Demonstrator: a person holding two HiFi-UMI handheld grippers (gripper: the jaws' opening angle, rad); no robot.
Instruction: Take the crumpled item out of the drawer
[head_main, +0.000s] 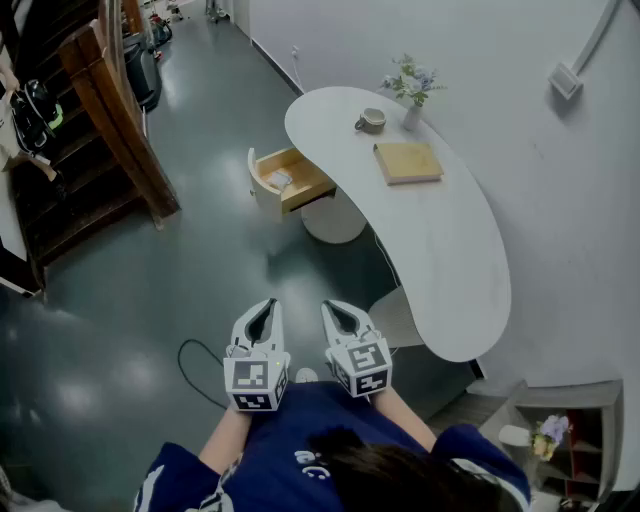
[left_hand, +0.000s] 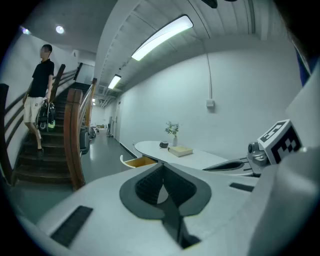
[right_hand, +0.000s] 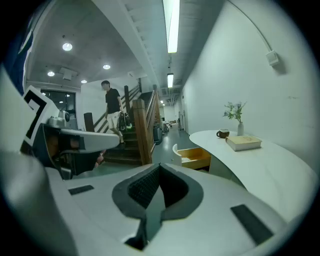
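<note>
1. Standing well back from the drawer (head_main: 305, 192), the person is holding both tools low and side by side, close to the body.
2. The left hand-held gripper (head_main: 265, 310) is holding its jaws together, and nothing is sitting between them.
3. The right hand-held gripper (head_main: 337, 312) is doing the same: jaws together, nothing inside.
4. The drawer is hanging open under the far end of the white curved surface (head_main: 450, 260).
5. The crumpled item (head_main: 279, 179), a small white lump, is lying inside the drawer. Nothing is touching it.
6. A cup (head_main: 370, 121), a vase of flowers (head_main: 411, 95) and a book (head_main: 407, 161) are sitting on the surface. They are not part of this job.
7. A person (left_hand: 39, 85) is standing on the stairs (head_main: 60, 170), far off to the side.
8. I think the job is only beginning: the step in hand is getting over to the drawer.
9. Next, one hand-held gripper is going to need to come close, open its jaws, dip into the drawer from above and close gently on the lump. The lump looks soft, so a light pinch is probably going to be enough.
</note>
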